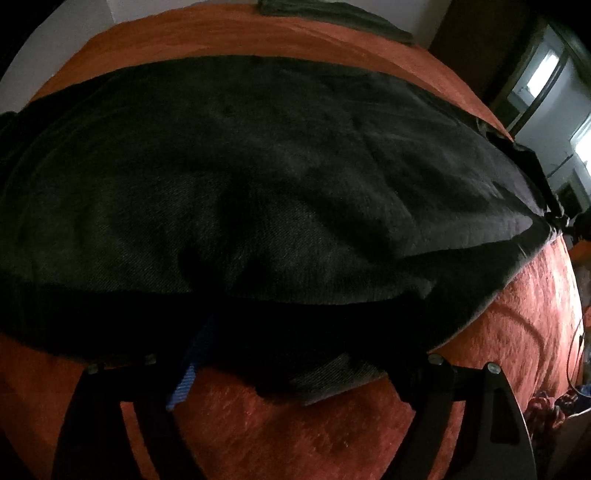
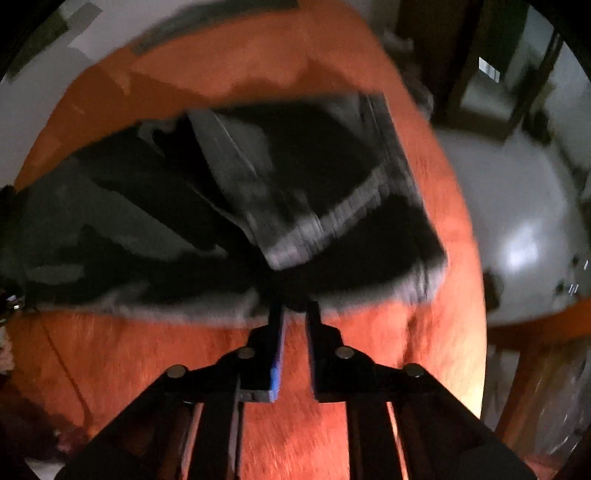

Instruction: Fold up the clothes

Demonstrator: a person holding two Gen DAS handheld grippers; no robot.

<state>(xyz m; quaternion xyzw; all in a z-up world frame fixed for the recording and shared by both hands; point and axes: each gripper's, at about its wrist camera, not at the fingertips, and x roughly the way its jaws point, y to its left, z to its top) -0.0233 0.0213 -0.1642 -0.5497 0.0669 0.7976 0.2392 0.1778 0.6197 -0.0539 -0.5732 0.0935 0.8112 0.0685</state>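
A dark grey denim garment (image 1: 258, 177) lies spread across an orange bedspread (image 1: 295, 435). In the left wrist view my left gripper (image 1: 280, 363) stands open and wide. The garment's near edge drapes over both fingertips, and a blue pad (image 1: 183, 384) shows on the left finger. The garment's right end is drawn to a point at the picture's right edge. The right wrist view is blurred. There the garment (image 2: 207, 206) bunches in folds that run toward my right gripper (image 2: 295, 308). Its fingers are nearly together and pinch the near edge of the cloth.
A folded grey-green cloth (image 1: 332, 14) lies at the bed's far edge. Pale floor (image 2: 517, 221) and dark wooden furniture (image 2: 476, 74) lie beyond the bed's right side. A thin cord (image 1: 574, 354) hangs near the right edge.
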